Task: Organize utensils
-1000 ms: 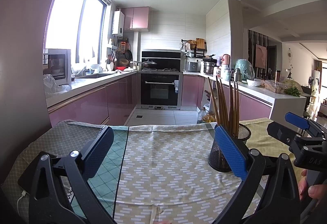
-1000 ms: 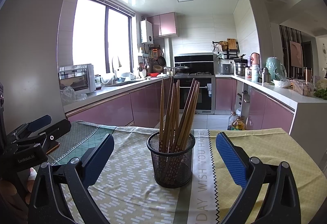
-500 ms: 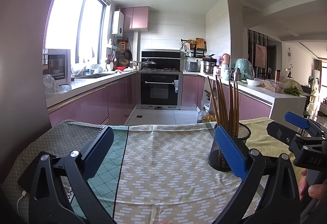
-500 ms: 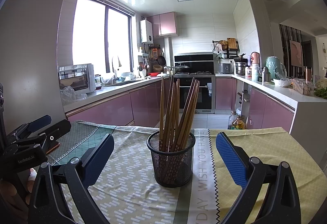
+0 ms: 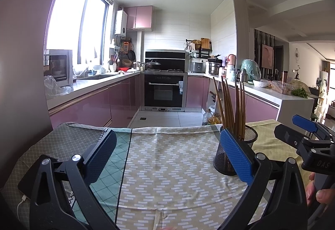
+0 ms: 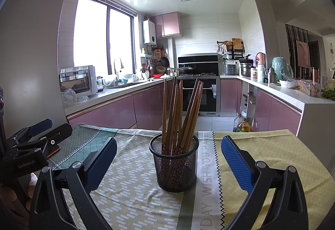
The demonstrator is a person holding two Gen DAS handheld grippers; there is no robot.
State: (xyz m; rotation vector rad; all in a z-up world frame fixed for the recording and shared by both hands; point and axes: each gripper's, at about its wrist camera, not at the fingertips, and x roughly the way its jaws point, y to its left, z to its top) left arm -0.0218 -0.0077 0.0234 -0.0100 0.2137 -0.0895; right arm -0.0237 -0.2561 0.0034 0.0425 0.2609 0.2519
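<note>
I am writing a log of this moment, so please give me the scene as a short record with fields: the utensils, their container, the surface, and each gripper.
utensils: wooden chopsticks, standing upright, fanned out a little
container: black mesh cup, holds all the chopsticks
surface: table under patterned cloths; the cup stands on it
loose utensils on the cloth: none visible
right gripper: open, empty, the cup ahead between its fingers, not touched
left gripper: open, empty, the cup to its right
</note>
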